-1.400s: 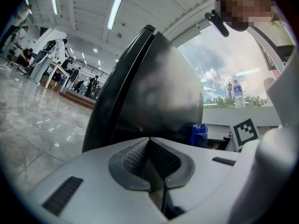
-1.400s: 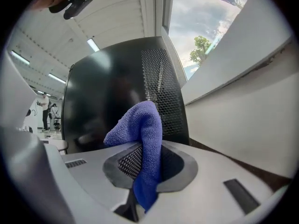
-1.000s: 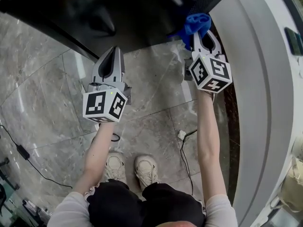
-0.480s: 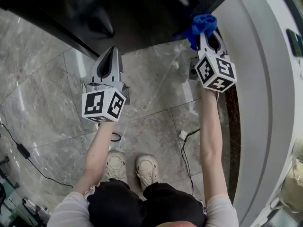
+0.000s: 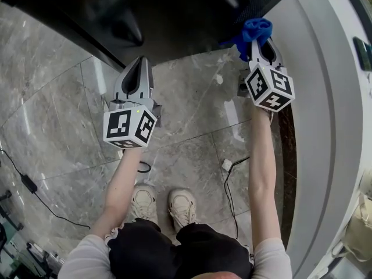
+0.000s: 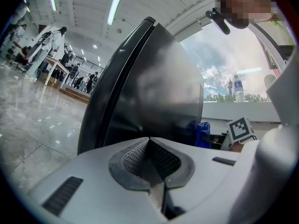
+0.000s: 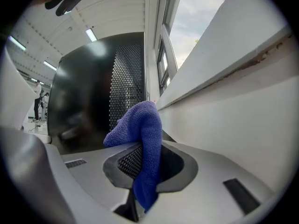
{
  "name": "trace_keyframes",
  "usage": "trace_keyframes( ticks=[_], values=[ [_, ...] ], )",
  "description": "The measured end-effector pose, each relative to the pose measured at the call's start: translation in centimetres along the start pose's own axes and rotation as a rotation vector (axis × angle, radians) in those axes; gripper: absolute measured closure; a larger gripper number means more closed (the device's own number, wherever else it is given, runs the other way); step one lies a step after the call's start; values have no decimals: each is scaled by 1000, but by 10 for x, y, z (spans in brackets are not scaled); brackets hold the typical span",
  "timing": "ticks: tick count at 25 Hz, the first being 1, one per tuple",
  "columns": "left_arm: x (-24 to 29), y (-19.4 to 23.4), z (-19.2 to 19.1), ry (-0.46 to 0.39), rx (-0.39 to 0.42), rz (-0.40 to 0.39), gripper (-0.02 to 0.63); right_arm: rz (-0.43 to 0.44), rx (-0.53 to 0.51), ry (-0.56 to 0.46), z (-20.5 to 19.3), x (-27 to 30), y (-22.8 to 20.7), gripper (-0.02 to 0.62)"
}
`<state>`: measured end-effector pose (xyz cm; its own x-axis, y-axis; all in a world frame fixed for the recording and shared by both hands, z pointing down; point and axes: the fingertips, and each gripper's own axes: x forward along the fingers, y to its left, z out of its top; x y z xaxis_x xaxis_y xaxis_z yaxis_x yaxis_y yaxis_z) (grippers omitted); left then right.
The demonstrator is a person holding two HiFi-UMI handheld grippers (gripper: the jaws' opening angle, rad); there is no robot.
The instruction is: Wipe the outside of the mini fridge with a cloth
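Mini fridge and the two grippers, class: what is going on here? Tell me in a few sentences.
A person standing on a marble floor holds a gripper in each hand in front of a black mini fridge. The right gripper is shut on a blue cloth and holds it at the fridge's right-hand corner, beside the perforated panel and close to a white wall. Whether the cloth touches the fridge is unclear. The left gripper is empty, jaws together, pointing at the fridge's lower edge.

A bright blue terry cloth (image 7: 142, 129) is showing against the glossy black mini fridge (image 5: 174, 10), whose side is carrying a honeycomb-hole grille (image 7: 126, 78). The pale grey left gripper (image 6: 151, 154) and right gripper (image 7: 149, 167) are each wearing a black-and-white marker cube (image 5: 129, 128), and the grey veined marble floor (image 5: 52, 115) is gleaming.
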<state>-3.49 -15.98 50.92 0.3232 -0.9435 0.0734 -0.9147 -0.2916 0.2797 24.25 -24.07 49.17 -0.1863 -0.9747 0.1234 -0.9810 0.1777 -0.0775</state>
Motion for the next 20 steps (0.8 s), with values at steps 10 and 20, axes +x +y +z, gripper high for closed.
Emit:
trace_keyframes(
  ticks=[10,20],
  values=[
    [-28,27,6,-44,-5,54,601,-48,104,-37,-9,-14,15,515],
    [-76,83,16,-95,-30,214,601,299,114,11,-46,-51,196,515]
  ],
)
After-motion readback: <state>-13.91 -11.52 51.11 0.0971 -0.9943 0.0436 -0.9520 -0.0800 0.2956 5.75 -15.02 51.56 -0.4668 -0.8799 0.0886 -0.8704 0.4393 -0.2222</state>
